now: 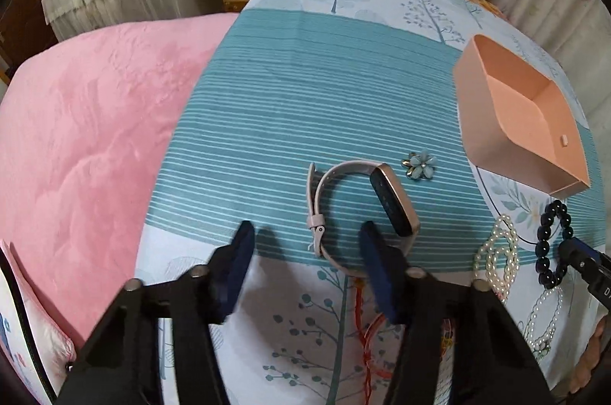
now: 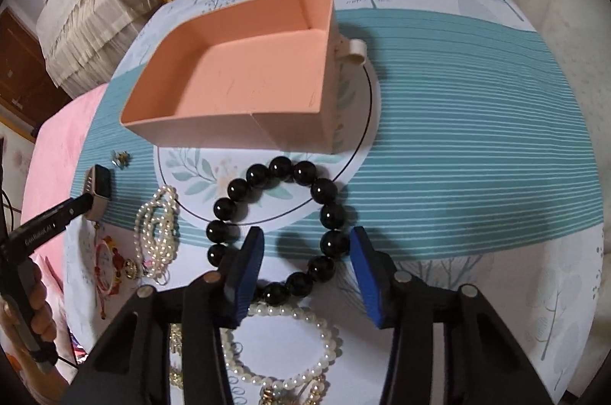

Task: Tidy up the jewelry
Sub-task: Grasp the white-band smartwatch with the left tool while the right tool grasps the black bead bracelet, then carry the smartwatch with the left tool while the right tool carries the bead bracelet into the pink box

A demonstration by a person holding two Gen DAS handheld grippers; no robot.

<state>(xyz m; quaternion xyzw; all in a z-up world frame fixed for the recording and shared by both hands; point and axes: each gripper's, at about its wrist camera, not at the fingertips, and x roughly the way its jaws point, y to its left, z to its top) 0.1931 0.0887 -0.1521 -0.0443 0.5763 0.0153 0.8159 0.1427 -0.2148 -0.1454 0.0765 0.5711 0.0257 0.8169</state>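
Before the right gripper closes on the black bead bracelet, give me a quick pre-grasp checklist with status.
1. right gripper open: ok.
2. black bead bracelet between its fingers: ok, near arc sits in the gap.
3. Fingers down at bead level: cannot tell.
4. pearl bracelet clear of the grasp: not ok, it touches the black beads' near edge.
5. pink box open and empty: ok.
6. left gripper out of the way: ok, open over the watch.

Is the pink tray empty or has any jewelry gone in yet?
Empty. The pink rectangular cardboard tray shows only its bare floor; the black glossy bead bracelet still lies on the bedspread outside it.
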